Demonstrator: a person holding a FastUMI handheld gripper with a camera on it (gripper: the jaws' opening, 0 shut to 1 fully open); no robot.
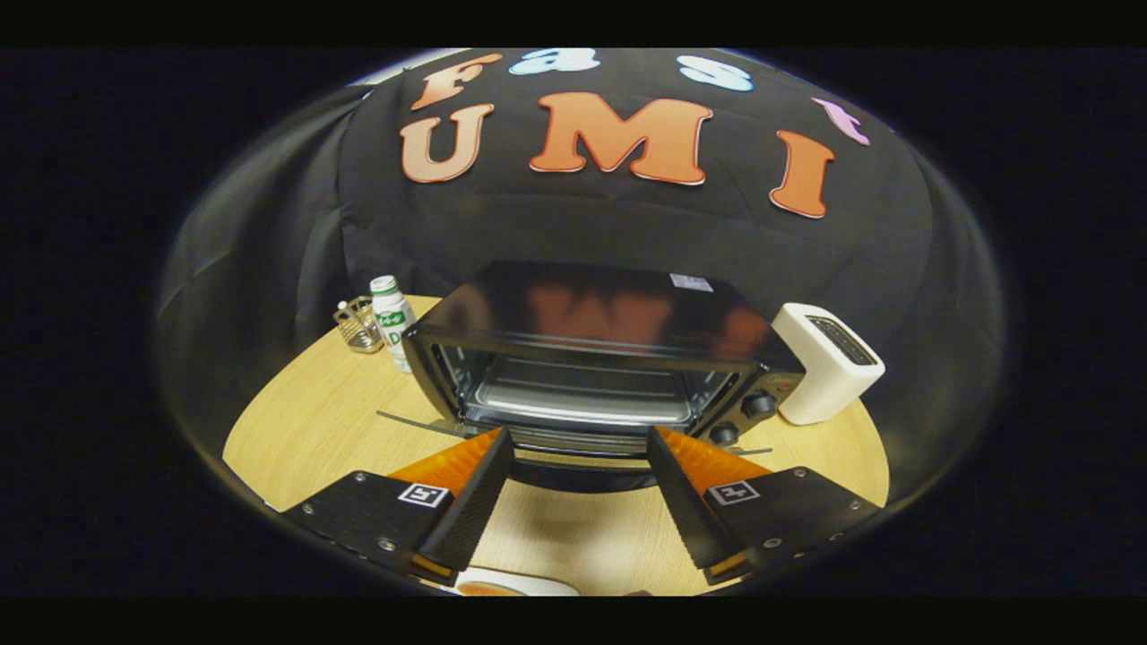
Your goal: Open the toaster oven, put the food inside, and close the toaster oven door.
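Right under the gripper (581, 488), at the near edge of the wooden table (305, 430), sits the rim of a white plate (515, 587) with something orange on it, likely the food, though too little shows to be sure. The fingers stand wide apart with nothing between them, pointing at the toaster oven (591, 358) just ahead. Its door (573, 457) hangs down flat, the rack (582, 394) bare, so I'd say opening is done and fetching the food comes next: pull back, drop to the plate, close on the food. Left of the oven stand a small bottle (392, 318) and a wire holder (358, 324); a white toaster (829, 363) sits right. None block the path; only the lowered door needs clearing.
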